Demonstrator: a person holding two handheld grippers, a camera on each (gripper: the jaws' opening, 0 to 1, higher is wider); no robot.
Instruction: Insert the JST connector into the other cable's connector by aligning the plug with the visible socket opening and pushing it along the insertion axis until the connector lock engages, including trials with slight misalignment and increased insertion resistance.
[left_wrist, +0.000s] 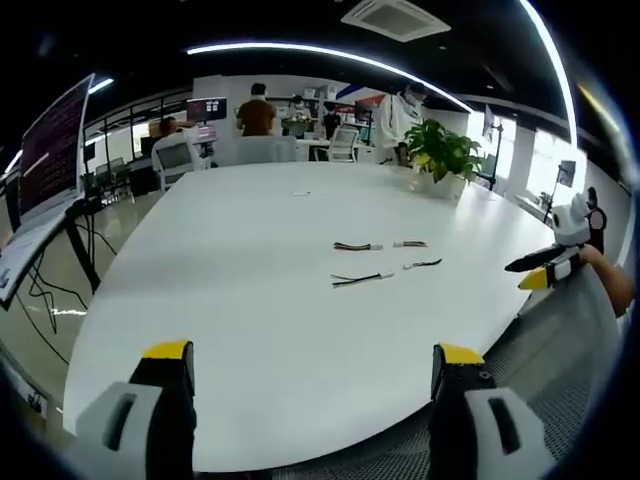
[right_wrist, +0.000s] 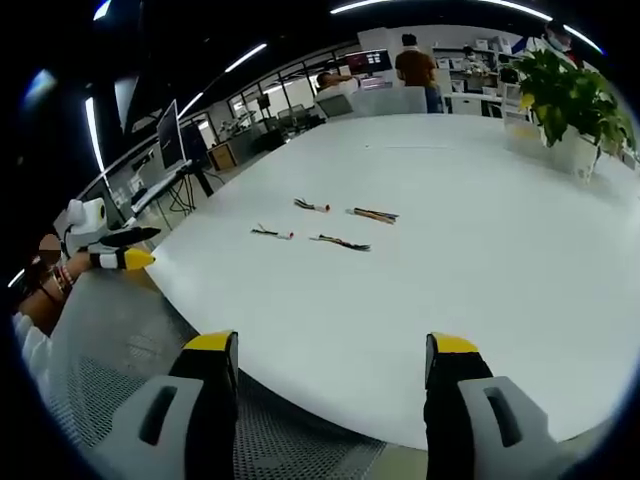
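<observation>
Nearest in the left gripper view: left claw (left_wrist: 315, 362), yellow-tipped jaws spread wide, nothing between them, hovering over the near edge of the white desk (left_wrist: 250, 300). Off to the right, over a grey mesh chair back (left_wrist: 560, 360), the right claw (left_wrist: 531, 272), held by a hand (left_wrist: 610, 280), black and yellow tips pointing in toward the desk; cannot tell from here whether spread or closed.

Nearest in the right gripper view: right claw (right_wrist: 332, 357), jaws likewise spread wide and empty, above the desk (right_wrist: 480, 300) edge and a mesh chair back (right_wrist: 150, 350). At the left, the left claw (right_wrist: 128, 248), gripped by a hand (right_wrist: 50, 280) with a bracelet at the wrist.

Farther out, mid-desk, well apart from both claws: four short cable pieces lying loose. In the left gripper view, a multi-wire cable (left_wrist: 360, 279) nearest, a thin dark cable (left_wrist: 424, 265) just right of it, then a striped cable (left_wrist: 357, 246) and a short cable (left_wrist: 410, 244) behind. Connector details too small to tell. None touching another.

Beyond, at the far right of the desk, a potted plant (left_wrist: 442, 155) in a white pot. Left of the desk, a monitor (left_wrist: 55, 145) on a stand with dangling leads. Farthest back: office chairs (left_wrist: 175, 158), desks with screens, a person in an orange top (left_wrist: 257, 112) standing with back turned, long ceiling light strips (left_wrist: 320, 50).
</observation>
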